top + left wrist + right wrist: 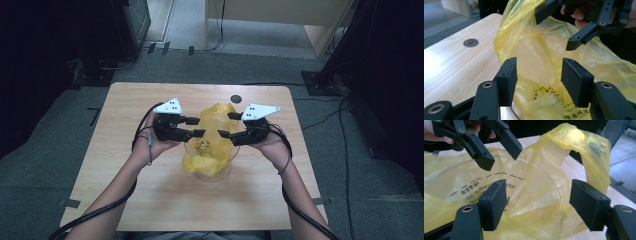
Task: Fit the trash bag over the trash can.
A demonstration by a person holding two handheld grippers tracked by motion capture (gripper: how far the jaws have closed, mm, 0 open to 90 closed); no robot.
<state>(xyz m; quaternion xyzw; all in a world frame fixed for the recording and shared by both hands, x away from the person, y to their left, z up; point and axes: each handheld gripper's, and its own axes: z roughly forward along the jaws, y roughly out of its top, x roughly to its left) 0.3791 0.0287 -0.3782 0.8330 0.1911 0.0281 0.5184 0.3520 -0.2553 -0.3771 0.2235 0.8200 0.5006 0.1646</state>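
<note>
- The yellow plastic bag (210, 142) sits in a clear round container (212, 172) at the middle of the desk (125, 165), between the two hand-held grippers, its loose top standing up above the rim.
- The left hand-held gripper (196, 126) is released: in its own view the jaws stand apart with bag film in the gap ahead of them and neither pad pressing on it.
- The right hand-held gripper (228, 125) is likewise released, jaws wide, with a raised fold of the bag just beyond its pads (589, 205); nothing is grasped.
- Risk, as I judge it: the film is thin and slack, so a pinch may catch only a wrinkle and slip off.
- If one side grips before the other, the pull could drag the bag out of the container or tip the container over.
- Closing across the glass rim (544, 173) instead of the film could shove the container along the desk.
</note>
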